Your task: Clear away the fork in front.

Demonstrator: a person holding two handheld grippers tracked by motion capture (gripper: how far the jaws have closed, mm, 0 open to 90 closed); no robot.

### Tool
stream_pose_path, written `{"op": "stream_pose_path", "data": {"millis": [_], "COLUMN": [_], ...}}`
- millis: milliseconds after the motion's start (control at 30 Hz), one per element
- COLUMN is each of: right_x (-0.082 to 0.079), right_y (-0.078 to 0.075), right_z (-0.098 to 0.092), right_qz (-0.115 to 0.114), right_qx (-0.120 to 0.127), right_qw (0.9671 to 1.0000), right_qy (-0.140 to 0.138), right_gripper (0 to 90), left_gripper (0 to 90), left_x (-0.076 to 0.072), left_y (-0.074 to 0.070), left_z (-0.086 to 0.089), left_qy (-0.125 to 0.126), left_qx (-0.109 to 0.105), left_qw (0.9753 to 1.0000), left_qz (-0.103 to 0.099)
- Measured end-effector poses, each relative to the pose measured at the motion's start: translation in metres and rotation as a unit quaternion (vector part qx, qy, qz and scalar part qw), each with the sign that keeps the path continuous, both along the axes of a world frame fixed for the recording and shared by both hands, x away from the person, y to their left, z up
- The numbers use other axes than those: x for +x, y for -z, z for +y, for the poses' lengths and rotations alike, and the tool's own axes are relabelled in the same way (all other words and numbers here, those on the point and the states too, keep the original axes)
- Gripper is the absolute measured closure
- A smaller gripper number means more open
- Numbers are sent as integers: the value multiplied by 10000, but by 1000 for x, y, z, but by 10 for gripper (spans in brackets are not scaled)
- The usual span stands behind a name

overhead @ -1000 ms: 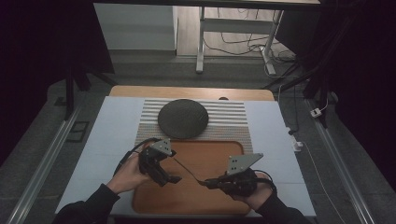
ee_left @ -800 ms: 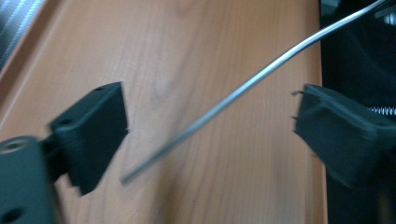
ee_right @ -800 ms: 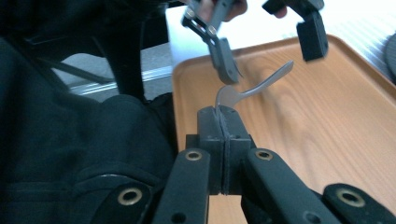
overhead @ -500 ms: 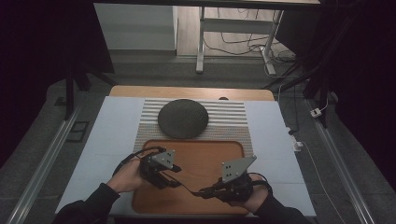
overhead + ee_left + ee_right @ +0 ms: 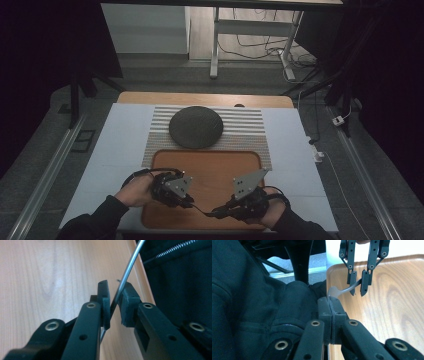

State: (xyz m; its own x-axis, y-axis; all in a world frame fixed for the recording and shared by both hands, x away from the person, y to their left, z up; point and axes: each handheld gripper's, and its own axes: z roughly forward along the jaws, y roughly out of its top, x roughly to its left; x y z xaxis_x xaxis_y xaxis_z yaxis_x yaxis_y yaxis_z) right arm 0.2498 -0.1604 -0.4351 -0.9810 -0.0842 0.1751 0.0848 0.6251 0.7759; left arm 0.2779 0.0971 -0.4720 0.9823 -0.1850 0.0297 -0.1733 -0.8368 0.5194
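A thin metal utensil (image 5: 204, 211) spans the gap between my two grippers, low over the near part of the wooden tray (image 5: 210, 165). My right gripper (image 5: 331, 306) is shut on its flattened end (image 5: 334, 292). In the right gripper view, my left gripper (image 5: 357, 287) reaches in from the top, its jaws either side of the stem. In the left gripper view, the stem (image 5: 127, 270) runs between the pads of my left gripper (image 5: 116, 298) with a small gap left. In the high view, my left gripper (image 5: 192, 204) and right gripper (image 5: 216, 214) point toward each other.
A dark round disc (image 5: 195, 126) lies on a striped mat (image 5: 245, 127) beyond the tray. A pale blue cover (image 5: 120, 145) spreads over the table on both sides. The person's dark jacket (image 5: 262, 302) is close behind the tray's near edge.
Both hands have drawn back toward the near edge of the tray, carrying the utensil with them. The right gripper has also shifted left, closer to the left one.
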Motion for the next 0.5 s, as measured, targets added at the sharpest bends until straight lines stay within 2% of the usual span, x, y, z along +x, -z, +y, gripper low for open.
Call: {"op": "stream_pose_path", "data": {"millis": [100, 200, 233, 333, 433, 500], "right_x": [1, 4, 5, 8, 10, 11], "right_y": [1, 1, 2, 4, 4, 5], "right_z": [-1, -3, -4, -6, -6, -6], "right_qz": [7, -18, -58, -89, -155, -143], "right_qx": [14, -1, -2, -34, -94, -99], "right_qw": [10000, 9998, 9993, 9980, 9963, 9945], "right_qy": [52, 175, 379, 619, 839, 1031], "right_gripper": [870, 844, 808, 764, 710, 645], "left_gripper": [823, 846, 853, 860, 860, 861], "left_x": [-3, -4, -4, -4, -3, -3], "left_y": [0, 1, 1, 1, 0, -1], "left_z": [0, -1, -1, -1, 1, 1], "left_qy": [197, 233, 243, 94, -97, -157], "left_qx": [77, 117, 136, 181, 130, 113], "left_qw": [9997, 9996, 9996, 9998, 9998, 9996], "left_qz": [-89, -103, -112, 19, 141, 203]}}
